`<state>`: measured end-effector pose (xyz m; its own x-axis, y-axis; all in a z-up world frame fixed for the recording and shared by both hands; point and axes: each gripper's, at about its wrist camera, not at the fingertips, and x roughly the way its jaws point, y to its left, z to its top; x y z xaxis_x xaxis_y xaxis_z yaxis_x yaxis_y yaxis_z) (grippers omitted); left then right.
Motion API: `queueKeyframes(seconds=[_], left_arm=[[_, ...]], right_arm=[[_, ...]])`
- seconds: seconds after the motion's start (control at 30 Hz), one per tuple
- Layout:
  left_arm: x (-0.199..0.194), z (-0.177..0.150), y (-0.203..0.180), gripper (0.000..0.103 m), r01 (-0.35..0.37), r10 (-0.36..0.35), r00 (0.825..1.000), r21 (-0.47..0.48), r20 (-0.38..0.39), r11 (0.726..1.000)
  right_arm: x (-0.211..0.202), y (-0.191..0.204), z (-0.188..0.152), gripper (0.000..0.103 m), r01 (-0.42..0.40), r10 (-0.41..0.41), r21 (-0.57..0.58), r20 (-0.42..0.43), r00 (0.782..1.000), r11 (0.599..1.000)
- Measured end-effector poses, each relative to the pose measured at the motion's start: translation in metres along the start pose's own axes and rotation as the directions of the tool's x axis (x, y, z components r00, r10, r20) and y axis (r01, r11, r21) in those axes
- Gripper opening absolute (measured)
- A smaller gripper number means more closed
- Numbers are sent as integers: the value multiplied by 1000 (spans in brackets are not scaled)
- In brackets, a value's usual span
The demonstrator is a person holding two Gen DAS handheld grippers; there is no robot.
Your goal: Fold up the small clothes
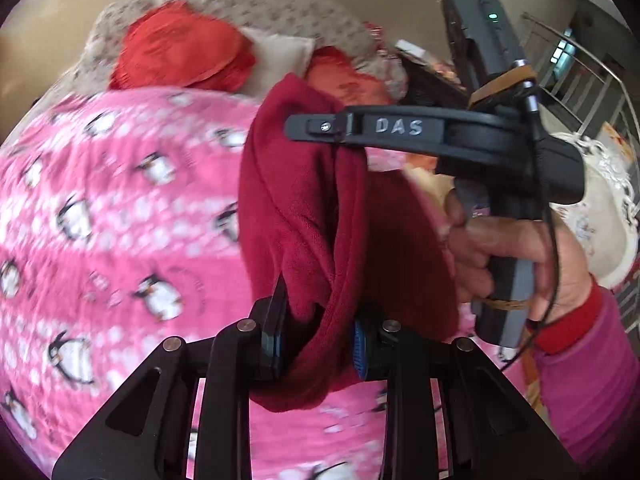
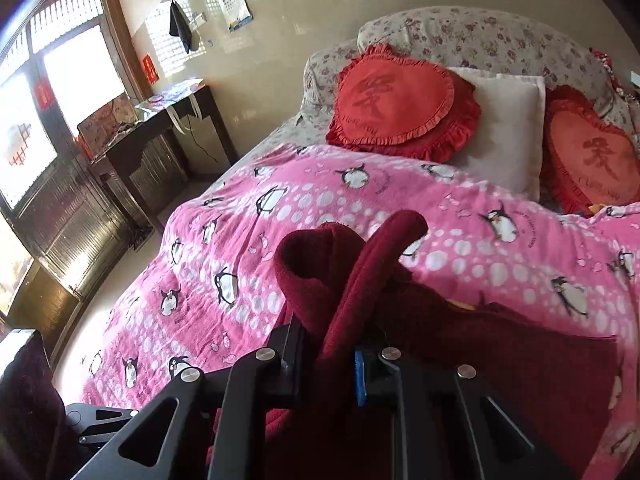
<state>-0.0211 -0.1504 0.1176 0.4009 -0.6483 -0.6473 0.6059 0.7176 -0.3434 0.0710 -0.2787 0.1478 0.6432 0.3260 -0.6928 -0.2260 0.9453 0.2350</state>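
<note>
Two grippers are closed on one dark red garment (image 1: 304, 216), which is held up above the pink penguin-print blanket (image 1: 120, 220) on the bed. The left gripper (image 1: 316, 340) has a bunched fold pinched between its nearly closed jaws. The right gripper (image 2: 328, 364) is clamped on a rolled edge, the cloth standing up past its jaws. The right gripper's handle is seen gripped by a hand (image 1: 516, 256) in a pink sleeve (image 1: 592, 368). Two red heart cushions (image 2: 404, 104) and a white pillow (image 2: 508, 120) are seen at the bed's head.
</note>
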Motion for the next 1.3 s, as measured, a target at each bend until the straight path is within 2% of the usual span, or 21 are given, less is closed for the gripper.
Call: queueKeyframes(seconds=[0.07, 0.23, 0.3, 0.4, 0.47, 0.5, 0.57, 0.63, 0.67, 0.7, 0.77, 0.83, 0.9, 0.97, 1.0, 1.03, 1.07, 1.1, 1.17, 1.3], left_arm=[[10, 8, -32, 24, 57, -56, 998, 43, -11, 997], [66, 10, -106, 24, 109, -99, 993, 145, -70, 983], [93, 0, -124, 24, 121, -103, 988, 170, -112, 978], [130, -15, -144, 24, 100, -65, 982, 192, -180, 976], [137, -18, -153, 26, 82, -39, 978, 209, -204, 974], [135, -18, -157, 29, 78, -33, 979, 219, -203, 973], [119, -11, -159, 39, 126, -74, 971, 225, -228, 966], [98, -9, -157, 59, 164, -115, 968, 216, -222, 963], [83, -6, -152, 61, 160, -120, 975, 220, -186, 962], [74, -2, -144, 66, 150, -116, 981, 231, -154, 961], [55, -4, -132, 67, 98, -73, 992, 247, -108, 964], [51, -7, -115, 67, -2, 23, 996, 252, -81, 968], [63, -8, -98, 67, -90, 115, 988, 221, -101, 971], [79, -11, -87, 67, -125, 150, 980, 179, -132, 976], [83, -15, -81, 67, -130, 154, 978, 164, -143, 978], [92, -18, -78, 67, -140, 165, 972, 150, -166, 979], [102, -21, -77, 67, -141, 166, 967, 138, -191, 980], [100, -32, -73, 67, -133, 157, 967, 130, -202, 983], [104, -40, -77, 67, -125, 153, 967, 141, -206, 982], [103, -35, -88, 67, -164, 203, 962, 212, -180, 964]], right_arm=[[-28, -19, 0, 17, 31, -31, -3, 26, 999, 1000], [-75, -72, -21, 17, 127, -129, 39, 45, 991, 991], [-83, -97, -37, 17, 168, -170, 71, 33, 985, 983], [-77, -134, -65, 17, 233, -233, 121, -20, 972, 965], [-66, -158, -83, 17, 234, -226, 188, -65, 972, 954], [-62, -168, -93, 18, 217, -207, 227, -65, 976, 950], [-67, -182, -102, 41, 198, -199, 294, -28, 980, 935], [-84, -191, -104, 44, 237, -250, 349, -9, 968, 907], [-93, -192, -103, 44, 236, -254, 366, 0, 967, 900], [-104, -192, -103, 44, 213, -238, 384, 18, 971, 898], [-122, -184, -103, 45, 127, -161, 385, 59, 985, 914], [-133, -164, -104, 46, 87, -119, 346, 71, 990, 934], [-136, -141, -108, 46, 85, -110, 293, 67, 992, 952], [-130, -123, -115, 46, 66, -81, 247, 51, 995, 967], [-123, -113, -118, 46, 78, -87, 207, 35, 996, 975], [-116, -106, -122, 37, 120, -124, 163, 13, 992, 979], [-106, -104, -126, 26, 196, -195, 129, -20, 981, 972], [-95, -108, -134, 26, 267, -261, 136, -64, 963, 954], [-82, -123, -153, 26, 270, -252, 198, -113, 961, 942], [-96, -129, -155, 26, 238, -222, 248, -90, 971, 939]])
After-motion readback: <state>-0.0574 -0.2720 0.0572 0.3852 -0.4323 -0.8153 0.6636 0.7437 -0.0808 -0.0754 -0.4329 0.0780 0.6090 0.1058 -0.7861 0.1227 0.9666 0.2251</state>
